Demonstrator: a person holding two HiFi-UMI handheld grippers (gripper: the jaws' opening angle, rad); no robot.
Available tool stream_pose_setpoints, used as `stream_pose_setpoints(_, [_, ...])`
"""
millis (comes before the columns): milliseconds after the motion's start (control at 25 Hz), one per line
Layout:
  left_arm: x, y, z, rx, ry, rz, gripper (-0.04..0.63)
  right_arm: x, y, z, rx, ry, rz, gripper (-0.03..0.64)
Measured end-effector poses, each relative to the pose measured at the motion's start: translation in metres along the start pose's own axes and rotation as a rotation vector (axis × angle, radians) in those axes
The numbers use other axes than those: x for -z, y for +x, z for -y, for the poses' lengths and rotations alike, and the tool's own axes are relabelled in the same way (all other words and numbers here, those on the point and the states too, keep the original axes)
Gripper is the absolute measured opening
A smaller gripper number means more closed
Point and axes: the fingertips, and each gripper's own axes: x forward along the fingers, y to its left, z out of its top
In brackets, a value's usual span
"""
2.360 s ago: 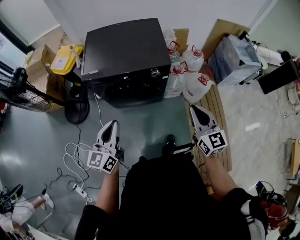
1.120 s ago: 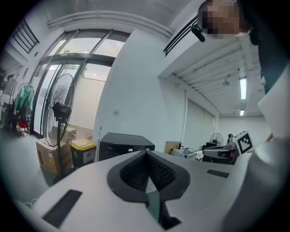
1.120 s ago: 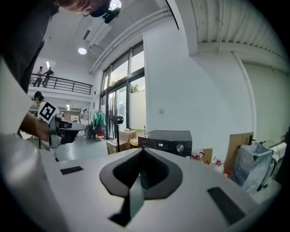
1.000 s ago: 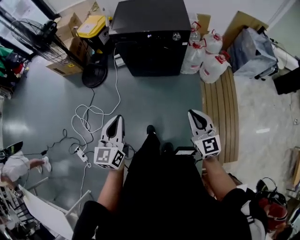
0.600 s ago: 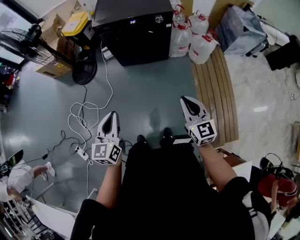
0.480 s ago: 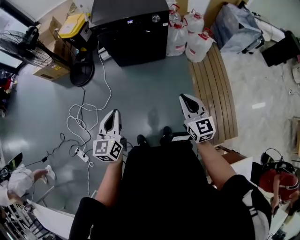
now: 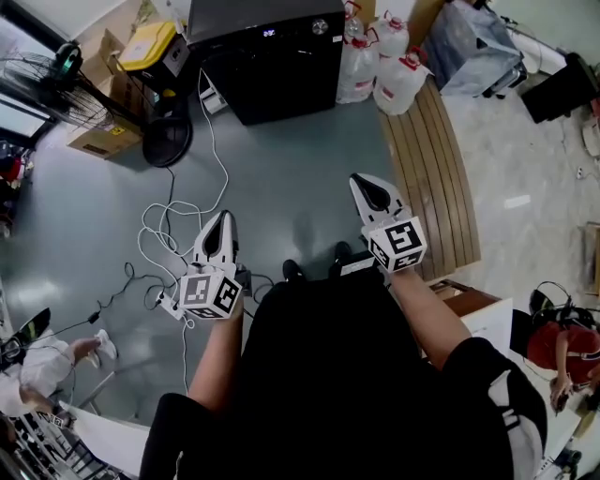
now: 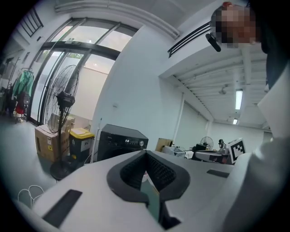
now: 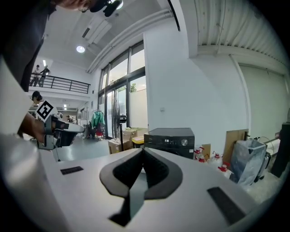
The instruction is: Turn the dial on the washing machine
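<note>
The black washing machine (image 7: 267, 56) stands at the far wall, its silver dial (image 7: 321, 27) at the right end of the lit control panel. Both grippers hang over the grey floor, far short of the machine. My left gripper (image 7: 223, 217) is shut with nothing between its jaws. My right gripper (image 7: 361, 180) is likewise shut and holds nothing. In the left gripper view the washing machine (image 8: 120, 142) and its dial (image 8: 141, 143) show small beyond the closed tips. The right gripper view has the washing machine (image 9: 172, 140) and dial (image 9: 184, 142) just right of the tips.
A standing fan (image 7: 56, 80), a cardboard box (image 7: 98, 141) and a yellow-lidded bin (image 7: 155, 42) stand left of the machine. White cables (image 7: 169, 234) with a power strip lie on the floor. Water jugs (image 7: 380, 66), a slatted wooden bench (image 7: 431, 178) and a grey bag (image 7: 478, 47) are at the right.
The washing machine has slid from the middle toward the top edge of the head view and looks smaller. Both grippers stay shut at about the same spots in the picture.
</note>
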Motion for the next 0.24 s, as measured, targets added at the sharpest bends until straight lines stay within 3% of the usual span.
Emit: stream_pose_setpoints(240, [-0.003, -0.012, 0.0, 0.015, -0.001, -0.002, 0.012, 0.0, 0.001, -0.014, 0.002, 0.013, -0.001, 0.021])
